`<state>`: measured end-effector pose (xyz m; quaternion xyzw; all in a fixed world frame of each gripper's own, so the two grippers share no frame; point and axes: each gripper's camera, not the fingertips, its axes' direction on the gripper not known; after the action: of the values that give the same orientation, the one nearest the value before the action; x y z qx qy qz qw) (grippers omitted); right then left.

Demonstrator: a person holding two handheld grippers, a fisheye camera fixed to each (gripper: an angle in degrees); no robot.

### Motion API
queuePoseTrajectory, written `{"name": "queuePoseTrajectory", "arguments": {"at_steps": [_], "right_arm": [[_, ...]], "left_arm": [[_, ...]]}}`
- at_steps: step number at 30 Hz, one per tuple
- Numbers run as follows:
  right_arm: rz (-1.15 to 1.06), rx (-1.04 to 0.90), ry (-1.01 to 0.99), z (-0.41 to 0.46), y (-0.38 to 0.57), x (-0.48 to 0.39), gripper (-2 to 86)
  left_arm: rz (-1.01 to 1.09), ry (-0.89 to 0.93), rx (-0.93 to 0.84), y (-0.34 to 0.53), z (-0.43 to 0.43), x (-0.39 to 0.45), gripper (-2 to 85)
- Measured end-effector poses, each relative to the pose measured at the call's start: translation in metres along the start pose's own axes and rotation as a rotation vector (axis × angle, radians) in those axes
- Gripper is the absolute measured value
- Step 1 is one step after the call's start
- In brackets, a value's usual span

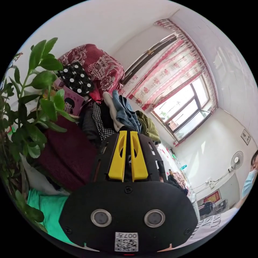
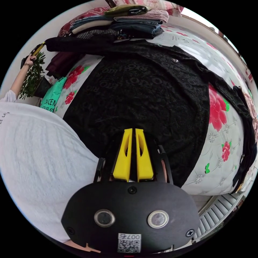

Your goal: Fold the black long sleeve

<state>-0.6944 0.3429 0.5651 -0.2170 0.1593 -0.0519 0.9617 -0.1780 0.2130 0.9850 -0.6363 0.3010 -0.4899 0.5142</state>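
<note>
The black long sleeve (image 2: 139, 91) is lying spread flat across the floral bedspread (image 2: 223, 139), one sleeve stretching out to the left gripper (image 2: 37, 49), seen in the right gripper view held in a raised hand (image 2: 29, 59) beside the potted plant (image 2: 33, 76); a stack of folded clothes (image 2: 134, 20) is sitting at the bed's far edge. The right gripper (image 2: 133, 131) is hovering over the garment's near hem with its yellow jaws together; whether fabric is pinched there I cannot tell. In the left gripper view the left gripper's jaws are also standing together, tips at dark cloth, pointing toward piled clothes (image 1: 121, 113) and a curtained window (image 1: 185, 107).
</note>
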Motion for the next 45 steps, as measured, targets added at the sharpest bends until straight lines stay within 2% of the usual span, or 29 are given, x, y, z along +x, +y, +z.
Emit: {"name": "queuePoseTrajectory", "arguments": {"at_steps": [7,10,13,16,19,22,24,27,32,36,42,45], "right_arm": [[0.011,0.003,0.001,-0.018,0.018,0.006,0.2],[0.032,0.021,0.004,-0.033,0.028,0.017,0.3],[0.067,0.05,0.002,-0.05,0.04,0.033,0.3],[0.103,0.093,0.013,-0.069,0.054,0.052,0.4],[0.152,0.143,0.034,-0.09,0.072,0.073,0.8],[0.229,0.189,0.031,-0.105,0.098,0.099,1.5],[0.273,0.207,0.025,-0.11,0.116,0.112,2.1],[0.316,0.22,0.013,-0.117,0.146,0.129,3.7],[0.329,0.249,-0.014,-0.127,0.182,0.145,6.6],[0.276,0.27,-0.036,-0.131,0.169,0.145,8.2],[0.13,0.248,-0.089,-0.13,0.103,0.115,9.2],[0.006,0.251,-0.049,-0.126,0.075,0.069,9.1]], "left_arm": [[-0.022,0.091,-0.019,0.004,0.026,0.006,-0.5],[0.049,0.155,-0.045,0.012,0.038,0.045,-0.5],[0.206,0.293,-0.086,0.032,0.049,0.12,-0.4],[0.427,0.471,-0.177,0.084,0.06,0.218,0.0],[0.619,0.655,-0.338,0.178,0.084,0.305,1.1],[0.708,0.759,-0.657,0.307,0.14,0.355,4.9],[0.724,0.697,-0.974,0.413,0.189,0.356,9.9],[0.7,0.564,-1.136,0.488,0.208,0.324,11.5],[0.655,0.282,-1.114,0.496,0.205,0.262,9.6],[0.54,0.088,-1.039,0.479,0.209,0.215,8.7],[0.497,-0.07,-0.932,0.46,0.228,0.19,9.0],[0.505,-0.095,-0.9,0.444,0.252,0.186,8.9]]}}
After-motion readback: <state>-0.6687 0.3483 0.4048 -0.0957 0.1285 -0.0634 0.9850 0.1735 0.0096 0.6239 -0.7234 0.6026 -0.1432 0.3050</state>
